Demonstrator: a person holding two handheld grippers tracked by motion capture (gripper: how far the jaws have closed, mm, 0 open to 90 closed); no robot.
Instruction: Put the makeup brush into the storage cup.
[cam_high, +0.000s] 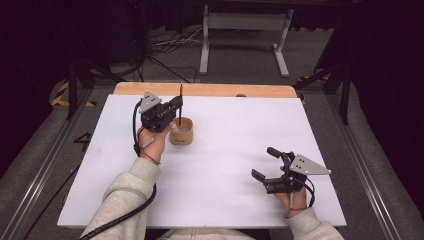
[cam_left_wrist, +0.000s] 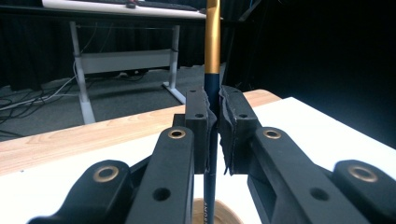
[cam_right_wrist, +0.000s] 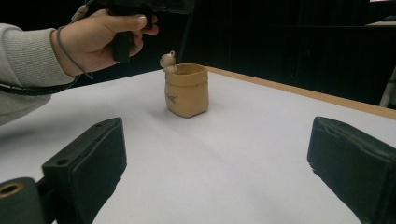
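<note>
My left gripper (cam_high: 178, 106) is shut on a slim pen (cam_high: 180, 100) with a dark lower barrel and a gold upper part, held upright. In the left gripper view the pen (cam_left_wrist: 212, 46) stands clamped between the two pads, and its lower end reaches down over a tan pot (cam_left_wrist: 225, 213). The pot (cam_high: 182, 131) is a small sack-shaped ceramic cup at the table's back left. A little figure (cam_right_wrist: 168, 60) perches on the rim of the pot (cam_right_wrist: 187, 91). My right gripper (cam_high: 265, 164) rests open near the front right, with nothing between its jaws (cam_right_wrist: 217, 144).
A white sheet (cam_high: 225, 150) covers the table, with a strip of wood (cam_high: 210, 90) bare along the far edge. Beyond it a white desk frame (cam_high: 245, 30) and loose cables (cam_high: 170, 42) lie on the grey floor. Dark stands flank both sides.
</note>
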